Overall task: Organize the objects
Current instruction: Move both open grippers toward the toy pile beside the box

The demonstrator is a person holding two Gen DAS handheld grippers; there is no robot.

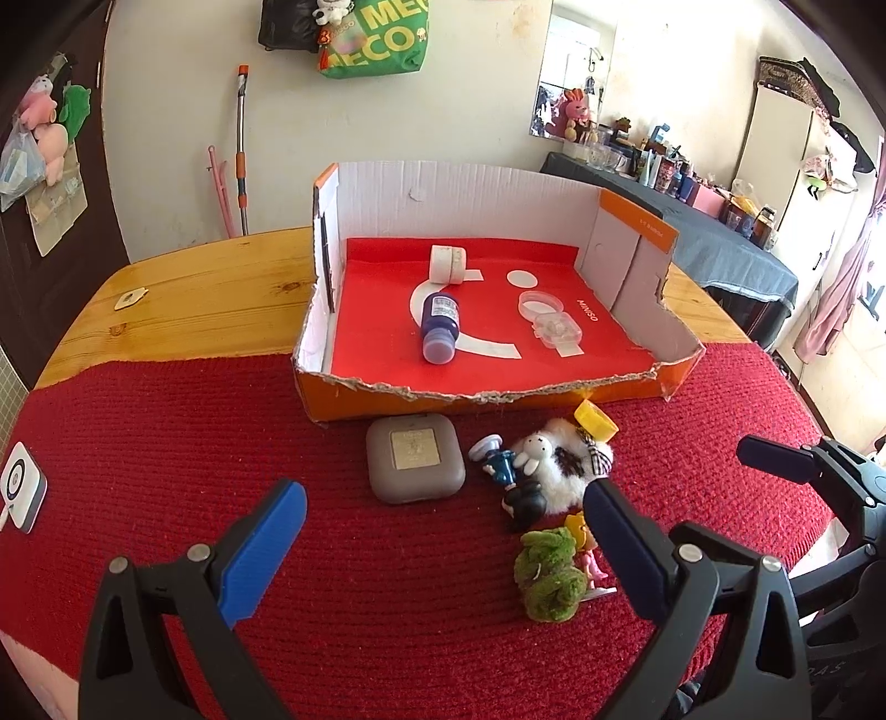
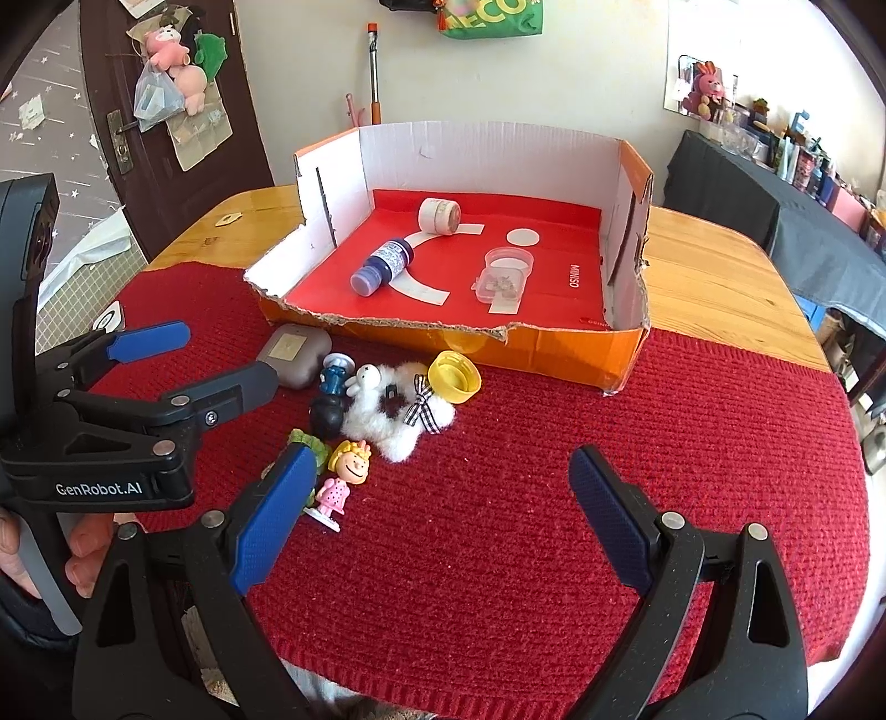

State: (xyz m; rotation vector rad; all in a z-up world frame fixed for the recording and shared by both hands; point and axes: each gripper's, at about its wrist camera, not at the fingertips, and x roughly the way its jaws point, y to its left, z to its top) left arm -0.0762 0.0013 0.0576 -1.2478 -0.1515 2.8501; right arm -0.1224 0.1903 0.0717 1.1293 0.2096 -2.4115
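Red knitted mat [image 1: 166, 421] covers the desk [image 1: 210, 288]; the cardboard box [image 1: 642, 382] stands far, toys [image 1: 554, 471] near it. Both spread tools, left [image 1: 443, 548] and right [image 2: 437, 515], hover empty. Only the right view shows the doll [image 2: 340, 482] whole.

A cream plaster wall [image 1: 387, 127] stood behind the glossy pine counter [image 1: 210, 288], with a green printed tote bag [image 1: 382, 39] hanging high on it. A dark brown door [image 2: 166, 99] carried pink plush toys [image 2: 174, 61]. Daylight fell past pink curtains [image 1: 836, 288] onto a dark-clothed side table [image 1: 720, 243].
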